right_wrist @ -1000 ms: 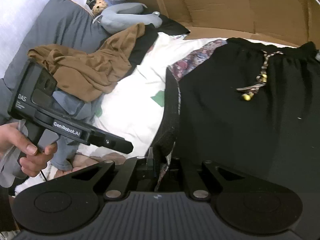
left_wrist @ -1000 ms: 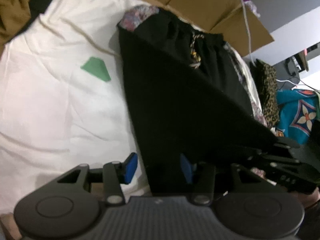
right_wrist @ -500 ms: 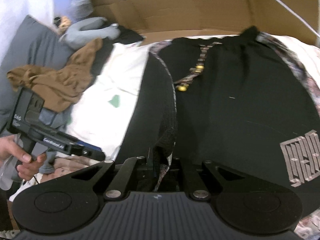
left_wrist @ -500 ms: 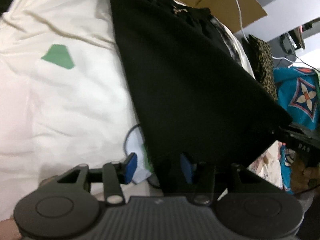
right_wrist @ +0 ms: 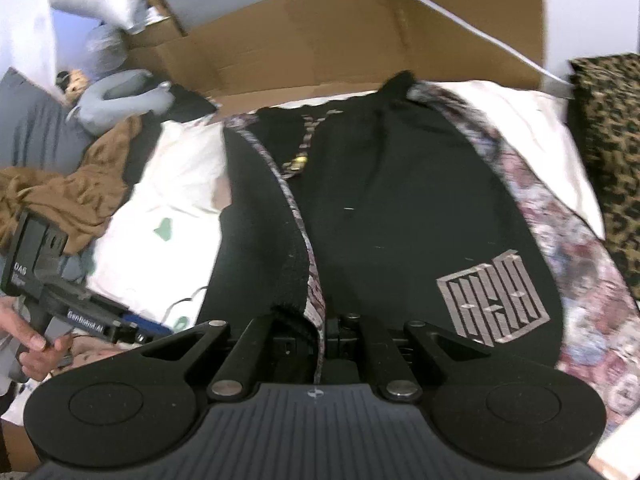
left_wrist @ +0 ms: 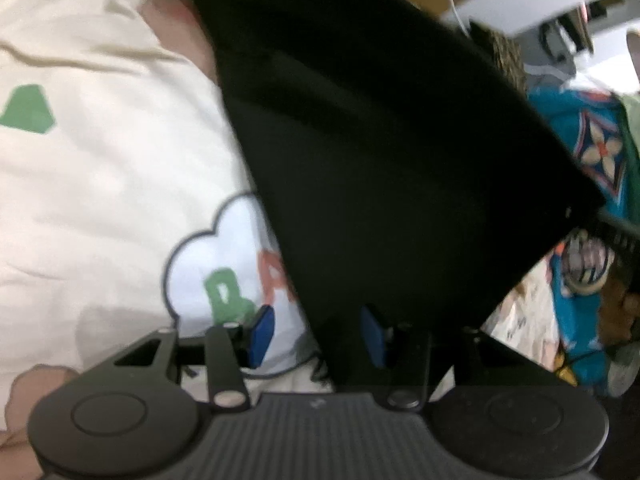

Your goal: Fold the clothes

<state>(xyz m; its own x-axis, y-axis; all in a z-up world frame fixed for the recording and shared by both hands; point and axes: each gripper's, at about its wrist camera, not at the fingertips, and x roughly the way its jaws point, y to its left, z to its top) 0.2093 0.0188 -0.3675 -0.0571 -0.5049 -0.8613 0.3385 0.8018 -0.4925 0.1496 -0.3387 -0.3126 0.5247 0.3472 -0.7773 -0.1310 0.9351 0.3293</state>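
One pair of black trousers (right_wrist: 400, 216) lies on a cream sheet (right_wrist: 176, 184), waistband toward twelve o'clock, with one patterned drawstring (right_wrist: 305, 142) at the waist, one silver block logo (right_wrist: 494, 298) at four o'clock on the fabric, and a floral stripe (right_wrist: 560, 264) down the outer edge. One leg is lifted and folded across the other, its floral seam running down to six o'clock.

The right hand-held gripper (right_wrist: 320, 338) is clamped fully closed on that folded edge of the trousers at six o'clock. In the left wrist view, the left hand-held gripper (left_wrist: 318, 334) stands about half open, its two blue pads (left_wrist: 262, 332) apart; the black cloth drapes between them and over the right-hand pad, and whether either pad presses on it cannot be told. From the right wrist view, that gripper is at eight o'clock, held in one hand (right_wrist: 30, 340).

The sheet carries two visible green marks in the left view, a patch (left_wrist: 26, 110) at nine o'clock and a letter inside one cloud print (left_wrist: 224, 276). Around it: one brown garment (right_wrist: 68, 196) at nine o'clock, one grey pillow (right_wrist: 120, 96) at ten, one cardboard box (right_wrist: 360, 28) at twelve, one leopard-print fabric (right_wrist: 608, 152) at three.
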